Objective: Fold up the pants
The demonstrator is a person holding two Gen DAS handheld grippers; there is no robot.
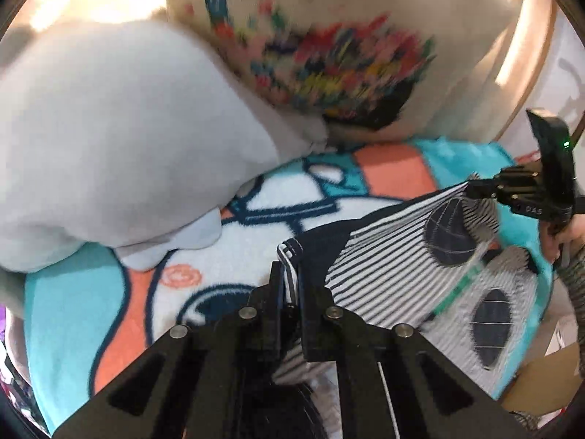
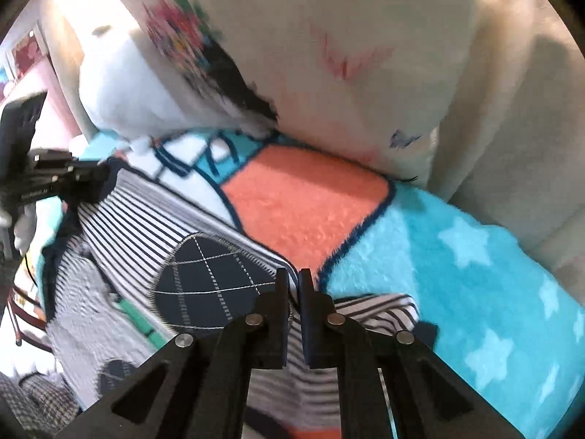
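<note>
Two grippers hold the striped pants [image 2: 153, 219] by one edge, stretched between them above the blanket [image 2: 457, 274]. The left gripper [image 1: 291, 274] has its fingers closed narrow on a bunched corner of striped cloth; the right gripper [image 2: 293, 285] is likewise pinched on the fabric edge just beside a dark round patch [image 2: 212, 285]. In the left wrist view the right gripper [image 1: 482, 190] appears at the far end of the taut edge, and in the right wrist view the left gripper [image 2: 87, 183] shows the same at its end.

Step in hand, as judged: a fold is being carried over — the held edge is raised while the rest of the garment lies on the blanket below. The next move calls for both grippers to travel together, keeping the edge taut and level, then lay it down on the lower part before releasing.

Edges and room: a grey pillow [image 1: 109, 139] and a printed cushion [image 1: 347, 55] crowd the far side of the blanket, the pillow resting on it. Open blanket lies between the pants and these. The near blanket edge in the left wrist view sits close to the garment — drape over it is a risk. Both views are motion-blurred; finer seam detail cannot be told.
</note>
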